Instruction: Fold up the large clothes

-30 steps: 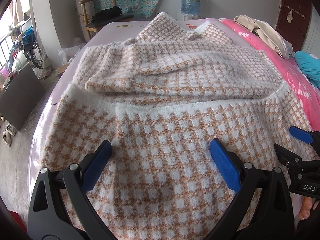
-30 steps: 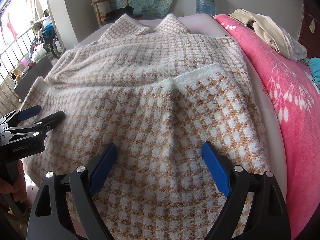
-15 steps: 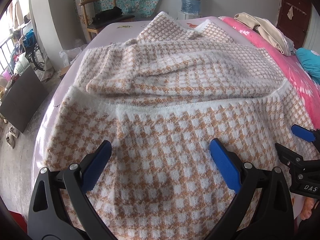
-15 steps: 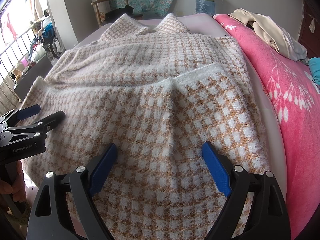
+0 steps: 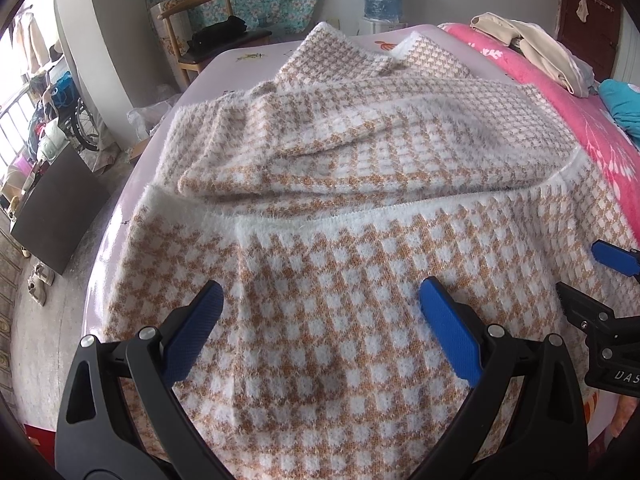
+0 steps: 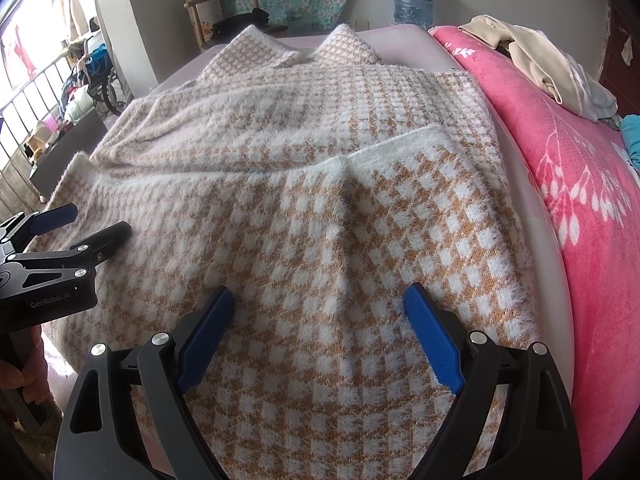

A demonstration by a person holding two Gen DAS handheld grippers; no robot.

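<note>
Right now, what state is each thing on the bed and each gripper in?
Checked sweater: spread on the bed, near part folded over, wrinkled.
Left gripper: fingers open, holding nothing.
Right gripper: fingers open, holding nothing.
Pink blanket: beside the sweater.
Beige garment: bunched on the blanket.

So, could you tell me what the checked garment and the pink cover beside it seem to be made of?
The checked garment looks like a fuzzy, brushed knit, perhaps mohair-style yarn: fine hairs stand off its edges and knit rows show. The pink cover appears to be plush fleece, matte and short-piled, with a white leaf print. The exact fibre of either cannot be told.
</note>
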